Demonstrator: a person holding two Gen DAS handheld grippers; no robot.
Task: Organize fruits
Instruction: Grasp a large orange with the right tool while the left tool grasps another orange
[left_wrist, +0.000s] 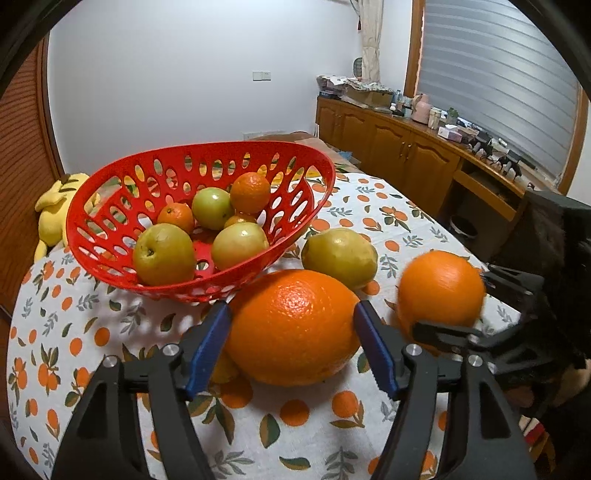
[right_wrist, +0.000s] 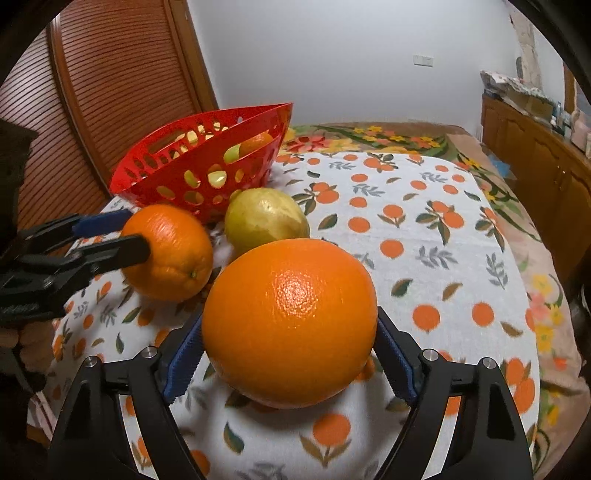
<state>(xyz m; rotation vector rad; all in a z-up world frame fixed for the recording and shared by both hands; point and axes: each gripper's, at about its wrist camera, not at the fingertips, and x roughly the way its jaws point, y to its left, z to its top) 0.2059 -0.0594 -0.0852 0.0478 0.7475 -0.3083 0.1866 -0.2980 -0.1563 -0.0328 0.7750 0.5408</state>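
Red basket (left_wrist: 110, 236), orange-print tablecloth (left_wrist: 388, 218)

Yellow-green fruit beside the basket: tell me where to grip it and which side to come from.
Take the yellow-green fruit across its broad middle, coming down from above. It is rounded and lies low on the cloth. The red basket crowds it behind, and one orange and another sit close in front, so the top looks like the freest approach.

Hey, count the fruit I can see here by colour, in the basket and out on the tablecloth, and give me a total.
Orange fruit: 5, three in the basket, two in grippers.
Green fruit: 4, three in the basket, one on the tablecloth.
Total: 9
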